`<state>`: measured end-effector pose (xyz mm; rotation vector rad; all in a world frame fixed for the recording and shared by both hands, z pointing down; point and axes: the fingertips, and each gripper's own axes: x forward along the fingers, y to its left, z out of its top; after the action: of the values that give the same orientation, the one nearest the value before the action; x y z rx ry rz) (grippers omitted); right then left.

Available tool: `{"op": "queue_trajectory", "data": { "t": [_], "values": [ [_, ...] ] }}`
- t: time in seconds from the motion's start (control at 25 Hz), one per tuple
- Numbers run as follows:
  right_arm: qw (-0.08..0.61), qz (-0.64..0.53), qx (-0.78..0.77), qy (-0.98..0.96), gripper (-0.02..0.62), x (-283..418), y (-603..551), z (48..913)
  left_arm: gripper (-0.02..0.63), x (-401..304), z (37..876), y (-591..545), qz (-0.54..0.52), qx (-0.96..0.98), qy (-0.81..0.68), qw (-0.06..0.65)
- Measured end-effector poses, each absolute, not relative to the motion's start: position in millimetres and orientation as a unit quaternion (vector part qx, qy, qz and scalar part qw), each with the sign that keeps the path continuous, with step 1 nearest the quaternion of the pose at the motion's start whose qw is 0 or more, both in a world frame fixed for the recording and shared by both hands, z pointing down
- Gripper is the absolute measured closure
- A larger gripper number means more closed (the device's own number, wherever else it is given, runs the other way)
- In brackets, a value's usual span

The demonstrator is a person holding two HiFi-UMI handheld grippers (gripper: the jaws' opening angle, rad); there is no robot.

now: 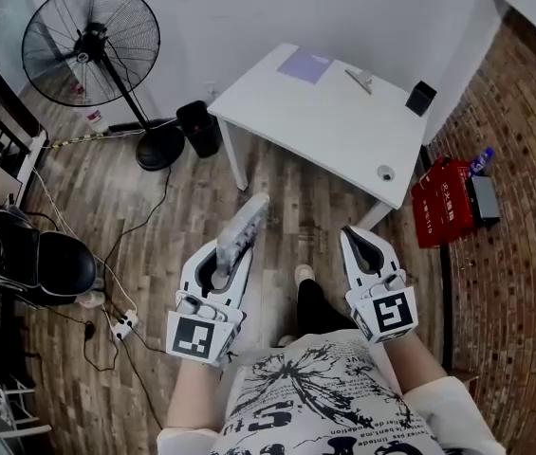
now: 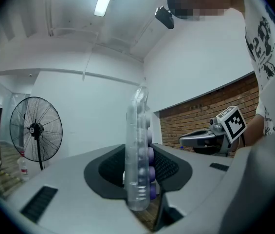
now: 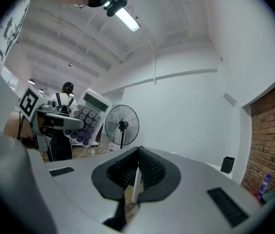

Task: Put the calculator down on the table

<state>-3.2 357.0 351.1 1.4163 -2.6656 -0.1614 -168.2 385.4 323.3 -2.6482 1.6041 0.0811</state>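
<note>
The calculator (image 1: 245, 226) is pale with purple and grey round keys, and my left gripper (image 1: 233, 258) is shut on its lower end. It is held in the air over the wooden floor, pointing toward the white table (image 1: 343, 131) ahead. In the left gripper view the calculator (image 2: 137, 126) stands edge-on between the dark pads (image 2: 113, 167). The right gripper view shows its keys and display (image 3: 86, 117) at the left. My right gripper (image 1: 354, 238) hovers level beside it, shut with nothing in it (image 3: 138, 152).
On the table lie a purple sheet (image 1: 305, 65), a thin pen-like item (image 1: 360, 81), a black cup (image 1: 420, 98) and a small round object (image 1: 386, 172). A standing fan (image 1: 92, 41) and black bin (image 1: 199, 127) are left of it, a red crate (image 1: 441, 200) right. Cables and a power strip (image 1: 122, 325) cross the floor.
</note>
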Motion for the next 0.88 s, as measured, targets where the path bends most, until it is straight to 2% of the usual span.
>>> {"op": "queue_trajectory", "data": {
  "t": [0.44, 0.88],
  "values": [
    [0.074, -0.031, 0.426, -0.901, 0.581, -6, 163, 363, 0.465, -171, 344, 205, -0.039, -0.845, 0.533, 0.013],
    [0.074, -0.003, 0.448, -0.891, 0.581, 40, -50, 360, 0.465, -128, 340, -12, -0.052, -0.851, 0.522, 0.004]
  ]
}}
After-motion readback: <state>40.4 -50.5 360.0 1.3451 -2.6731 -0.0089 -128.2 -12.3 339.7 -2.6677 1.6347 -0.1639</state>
